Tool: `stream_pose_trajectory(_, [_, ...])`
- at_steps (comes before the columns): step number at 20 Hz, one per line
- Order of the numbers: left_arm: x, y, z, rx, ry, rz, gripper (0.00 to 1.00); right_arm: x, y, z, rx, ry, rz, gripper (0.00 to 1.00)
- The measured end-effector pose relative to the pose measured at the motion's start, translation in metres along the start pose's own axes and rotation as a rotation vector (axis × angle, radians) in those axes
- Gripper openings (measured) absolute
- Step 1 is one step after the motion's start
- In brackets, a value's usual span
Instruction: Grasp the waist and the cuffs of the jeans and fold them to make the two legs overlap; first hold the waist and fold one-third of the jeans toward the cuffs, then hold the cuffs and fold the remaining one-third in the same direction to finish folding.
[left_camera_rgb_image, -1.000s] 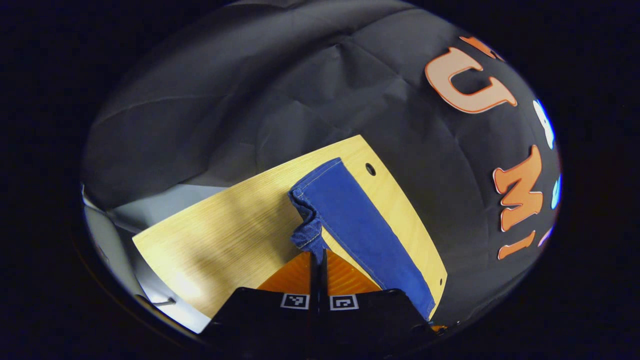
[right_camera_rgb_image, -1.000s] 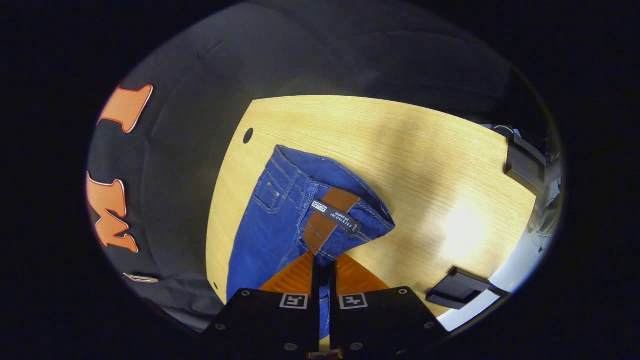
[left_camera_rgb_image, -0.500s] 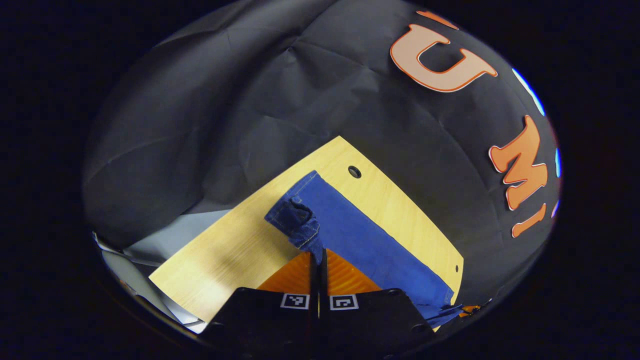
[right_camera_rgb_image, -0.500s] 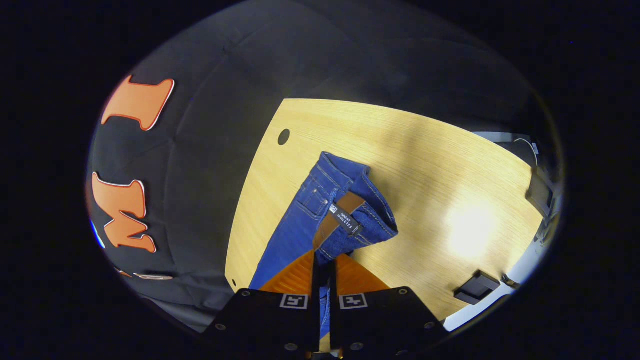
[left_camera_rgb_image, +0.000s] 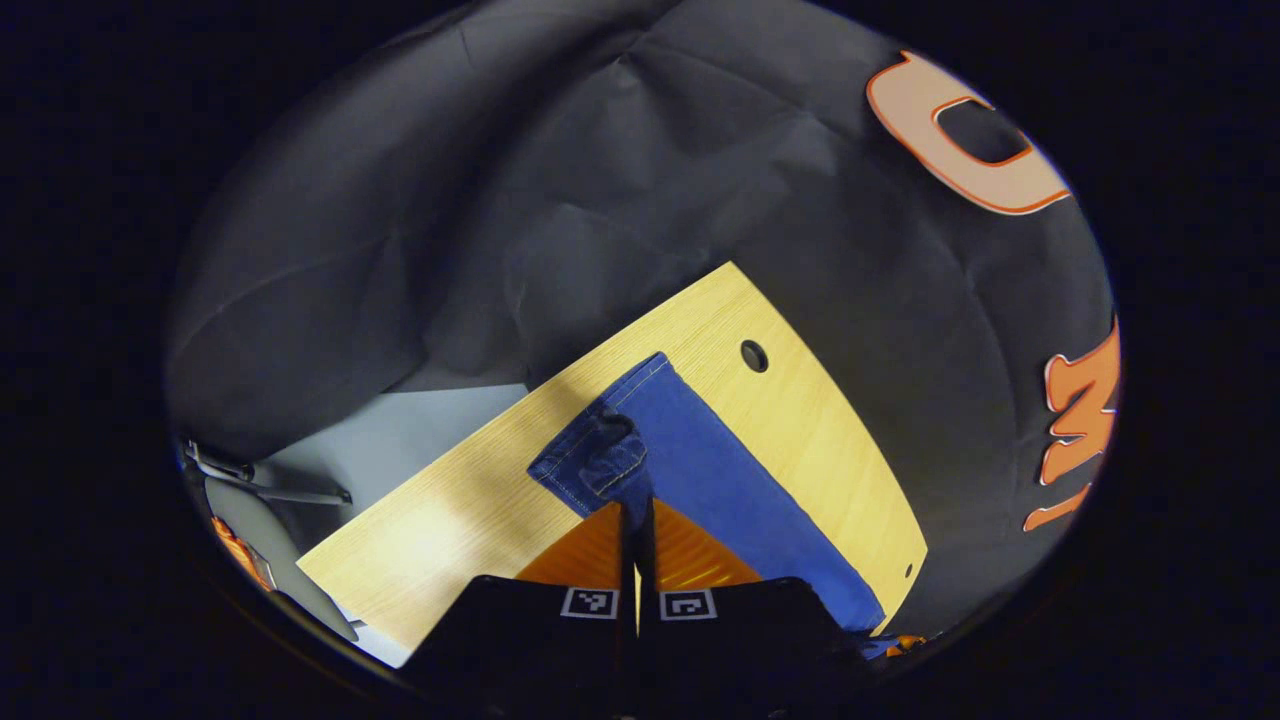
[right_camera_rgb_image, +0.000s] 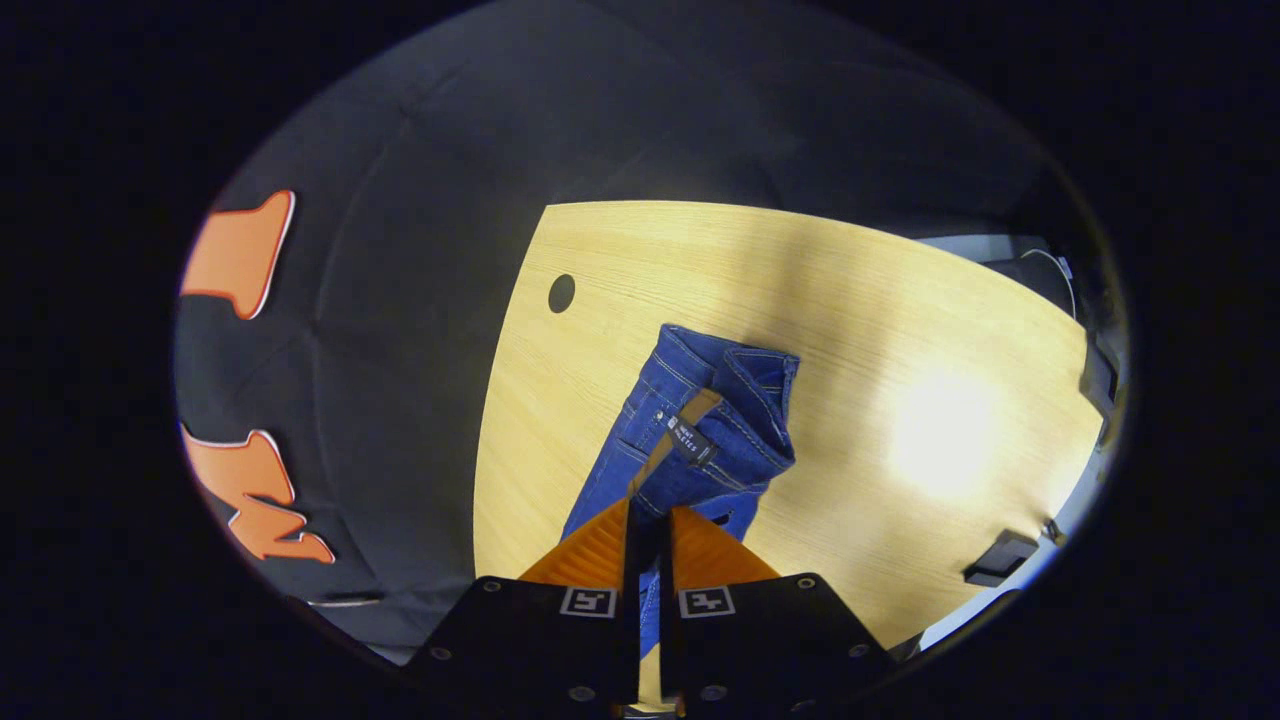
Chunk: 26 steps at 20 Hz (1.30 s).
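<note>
The blue jeans lie on the wooden table (left_camera_rgb_image: 480, 500). In the left gripper view a blue leg (left_camera_rgb_image: 720, 470) runs along the table's far side, and its cuff (left_camera_rgb_image: 600, 460) is bunched and raised. My left gripper (left_camera_rgb_image: 635, 508) is shut on that cuff. In the right gripper view the waist (right_camera_rgb_image: 725, 430), with a brown patch and a black label (right_camera_rgb_image: 690, 438), is lifted and curled over itself. My right gripper (right_camera_rgb_image: 648, 510) is shut on the waistband. The rest of the jeans (right_camera_rgb_image: 615, 470) trails down left under the orange fingers (right_camera_rgb_image: 590, 550).
A round hole (left_camera_rgb_image: 753, 355) pierces the table near the leg's far end, and a hole (right_camera_rgb_image: 561, 292) sits beyond the waist. Black clamps (right_camera_rgb_image: 1000, 555) grip the table's right edge. Bare wood (right_camera_rgb_image: 900, 330) spreads right of the waist. Grey floor (left_camera_rgb_image: 400, 450) lies past the table's edge.
Both grippers have risen and drawn back with the cloth. The waist has curled narrower and looks smaller. The cuff has turned over toward the leg.
</note>
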<state>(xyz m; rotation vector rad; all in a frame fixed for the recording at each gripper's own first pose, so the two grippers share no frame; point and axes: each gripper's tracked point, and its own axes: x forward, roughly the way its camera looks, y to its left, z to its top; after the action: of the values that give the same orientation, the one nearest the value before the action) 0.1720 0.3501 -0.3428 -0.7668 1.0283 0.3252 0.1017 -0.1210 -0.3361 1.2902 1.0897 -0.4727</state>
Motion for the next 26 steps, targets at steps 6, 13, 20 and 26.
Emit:
stream_pose_trajectory(6, [0.057,-0.022,0.016,0.107,0.083,0.054,0.01,0.041,0.017,0.009,-0.007,0.009,-0.083,0.08])
stream_pose_trajectory(13, [0.075,-0.046,0.026,0.257,0.152,0.123,0.01,0.068,0.024,0.015,-0.037,0.043,-0.171,0.08])
stream_pose_trajectory(20, [0.075,-0.062,0.033,0.431,0.141,0.194,0.33,0.077,0.057,0.021,-0.021,0.04,-0.065,0.39])
stream_pose_trajectory(26, [0.069,-0.081,0.036,0.546,0.058,0.151,0.98,0.057,0.034,0.025,-0.125,0.009,-0.093,0.7])
